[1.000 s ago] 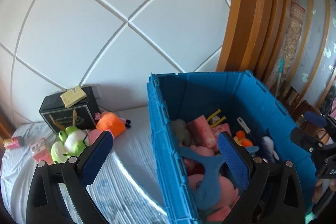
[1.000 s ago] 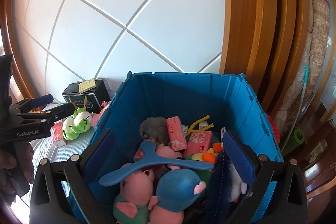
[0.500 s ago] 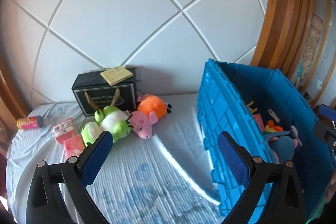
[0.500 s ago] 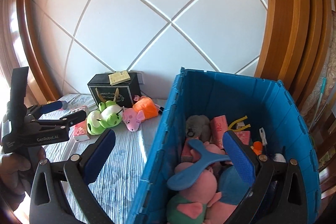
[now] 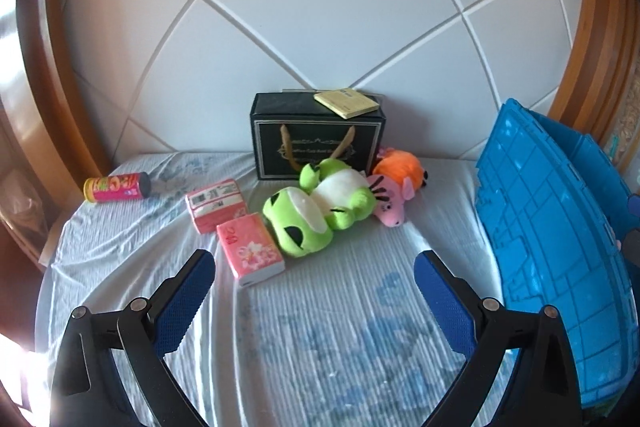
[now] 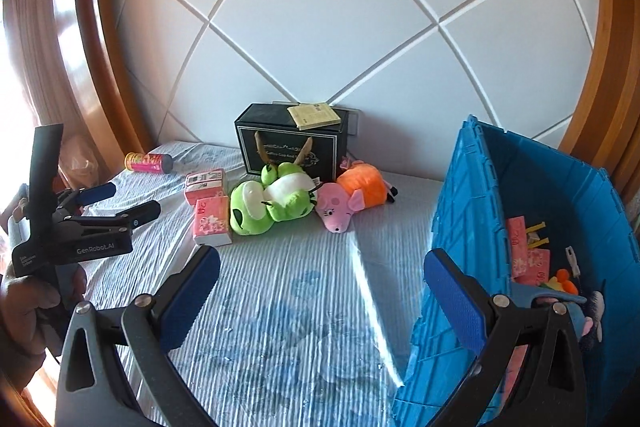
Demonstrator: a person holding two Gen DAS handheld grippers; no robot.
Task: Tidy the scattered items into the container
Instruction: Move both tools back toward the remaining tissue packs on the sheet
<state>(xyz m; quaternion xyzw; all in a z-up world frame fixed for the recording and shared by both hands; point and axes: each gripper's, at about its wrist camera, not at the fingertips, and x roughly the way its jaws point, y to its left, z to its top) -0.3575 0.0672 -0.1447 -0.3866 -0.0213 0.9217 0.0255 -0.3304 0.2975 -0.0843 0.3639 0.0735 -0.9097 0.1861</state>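
A blue crate (image 5: 552, 239) stands at the right; the right wrist view (image 6: 472, 211) shows toys and pink packs inside it. On the bed lie a green frog plush (image 5: 316, 207) (image 6: 272, 201), a pink-and-orange pig plush (image 5: 394, 187) (image 6: 352, 199), two pink tissue packs (image 5: 250, 247) (image 5: 216, 205) (image 6: 210, 223) and a yellow-and-pink can (image 5: 116, 187) (image 6: 148, 161). My left gripper (image 5: 316, 303) is open and empty, short of the tissue packs; it also shows in the right wrist view (image 6: 120, 201). My right gripper (image 6: 324, 299) is open and empty beside the crate.
A black gift box (image 5: 316, 139) (image 6: 292, 143) with a yellow booklet (image 5: 346, 103) on top stands against the white padded headboard (image 5: 320, 7). Wooden frame (image 6: 92, 39) curves on both sides. The bed sheet (image 5: 340, 327) is pale blue.
Both grippers have swung left, away from above the crate toward the loose items on the bed. The crate now sits at the right edge of both views. Both stay open.
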